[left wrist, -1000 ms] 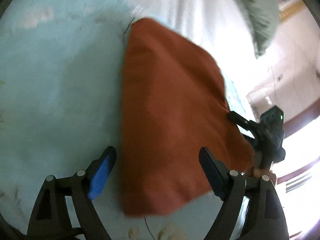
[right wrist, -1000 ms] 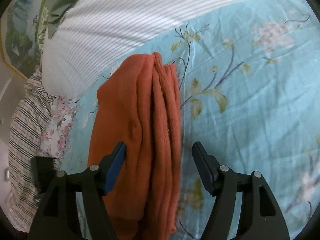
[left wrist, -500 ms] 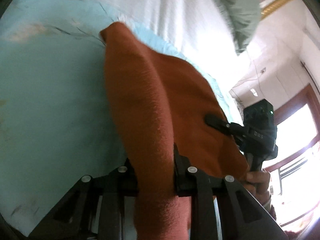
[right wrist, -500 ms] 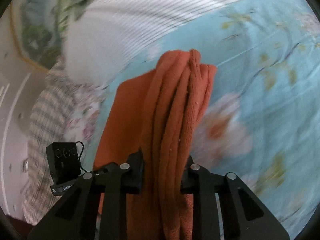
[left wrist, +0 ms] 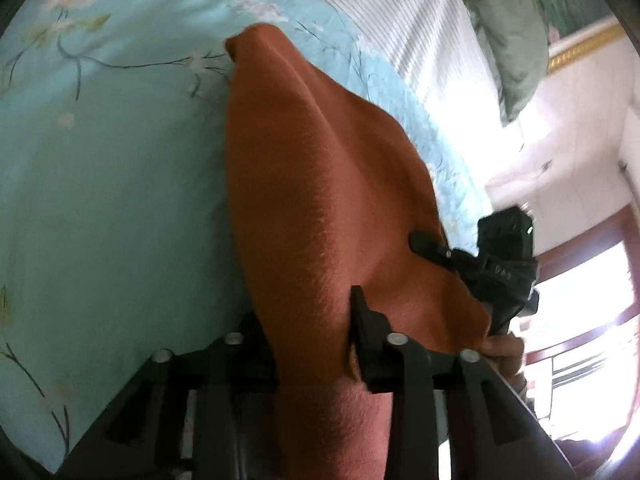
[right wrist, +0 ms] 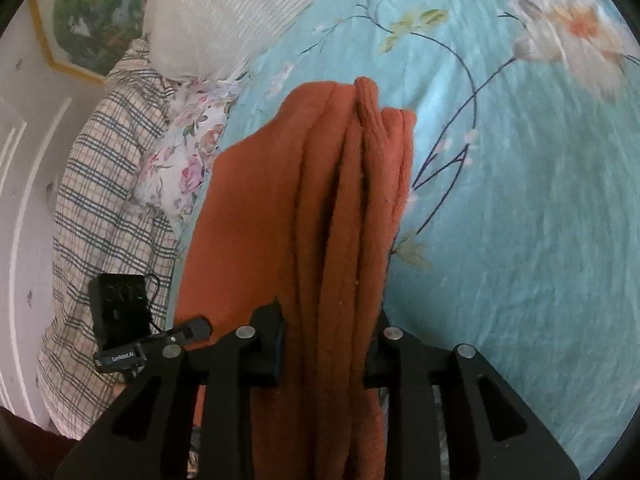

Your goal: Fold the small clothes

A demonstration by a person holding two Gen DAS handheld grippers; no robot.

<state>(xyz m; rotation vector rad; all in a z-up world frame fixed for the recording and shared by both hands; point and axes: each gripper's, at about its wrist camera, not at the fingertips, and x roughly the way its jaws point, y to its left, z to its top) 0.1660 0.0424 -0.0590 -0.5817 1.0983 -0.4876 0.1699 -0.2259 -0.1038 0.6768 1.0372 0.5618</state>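
left wrist view:
surroundings: white striped pillow (left wrist: 404, 12) at far edge of the light-blue floral bedsheet (left wrist: 100, 168); green cloth (left wrist: 508, 28) hanging upper right; gold-framed picture (left wrist: 580, 40) on the wall; bright window lower right
garment: one rust-orange fuzzy cloth (left wrist: 320, 200), bunched, lifted over the sheet, far corner near the pillow edge
left gripper (left wrist: 310, 334): clenched on near end of the cloth, cloth fills the gap
right gripper (left wrist: 432, 246): seen from the side, black finger laid against the cloth's right edge; closure not readable here
hand (left wrist: 504, 350): fingers under the right gripper body
open room: bare sheet wide on the left side

right wrist view:
surroundings: plaid pillow (right wrist: 100, 220) and floral pillow (right wrist: 188, 164) at left, striped pillow (right wrist: 224, 12) above them, framed picture (right wrist: 92, 12) top left
garment: same cloth (right wrist: 340, 208), several stacked folds running away from camera
right gripper (right wrist: 326, 344): clamped on the folds
left gripper (right wrist: 188, 330): at cloth's left edge, black camera box behind it
counts: 1 cloth, 2 grippers, 3 pillows
open room: sheet (right wrist: 520, 220) bare to the right; pillows crowd the left edge
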